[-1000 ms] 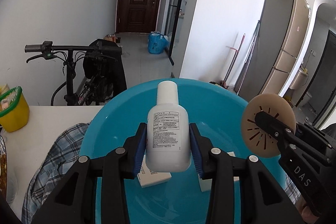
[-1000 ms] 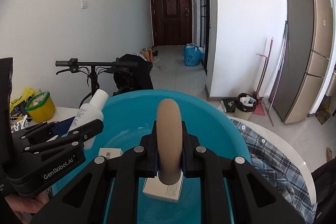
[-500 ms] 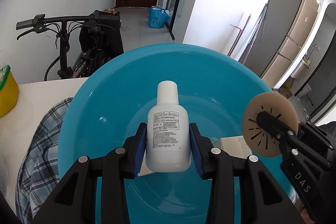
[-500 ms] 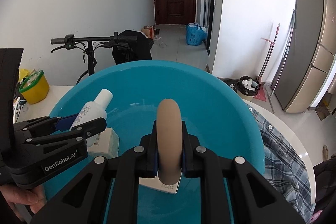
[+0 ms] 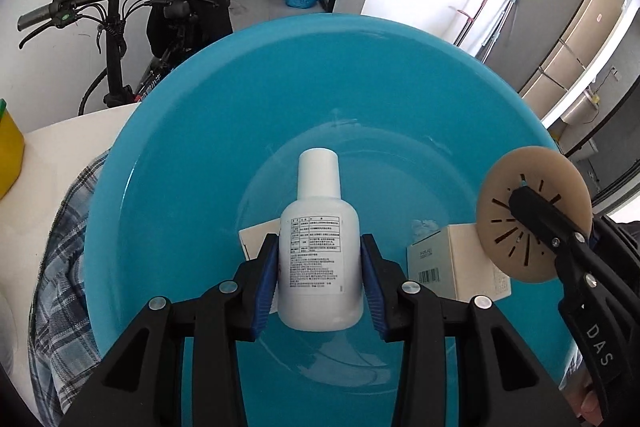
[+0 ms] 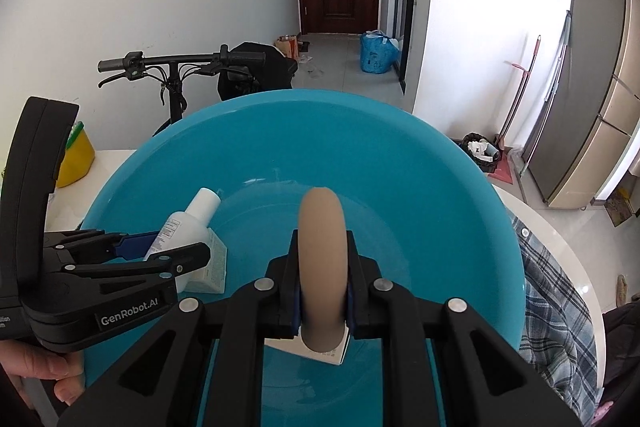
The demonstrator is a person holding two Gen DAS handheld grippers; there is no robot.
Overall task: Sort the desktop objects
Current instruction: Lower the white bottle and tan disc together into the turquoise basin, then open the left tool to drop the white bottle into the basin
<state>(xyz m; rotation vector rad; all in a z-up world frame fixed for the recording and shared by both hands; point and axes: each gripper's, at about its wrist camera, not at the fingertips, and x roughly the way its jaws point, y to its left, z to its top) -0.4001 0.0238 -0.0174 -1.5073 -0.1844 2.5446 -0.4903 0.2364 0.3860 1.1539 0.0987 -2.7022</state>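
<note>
Left wrist, left claw [image 5: 320, 285] gripping bottle [image 5: 319, 251] (cap pointing away), right claw [image 6: 322, 291] pinching disc [image 6: 321, 267]

Small print on the white bottle [image 5: 318, 259] unreadable; left box [image 5: 258, 237] mostly hidden behind it.

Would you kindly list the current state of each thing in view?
left gripper: shut on the white bottle
white bottle: capped, held over the basin
right gripper: shut on the tan disc
tan disc: held edge-on
blue basin: holds two small boxes
</note>
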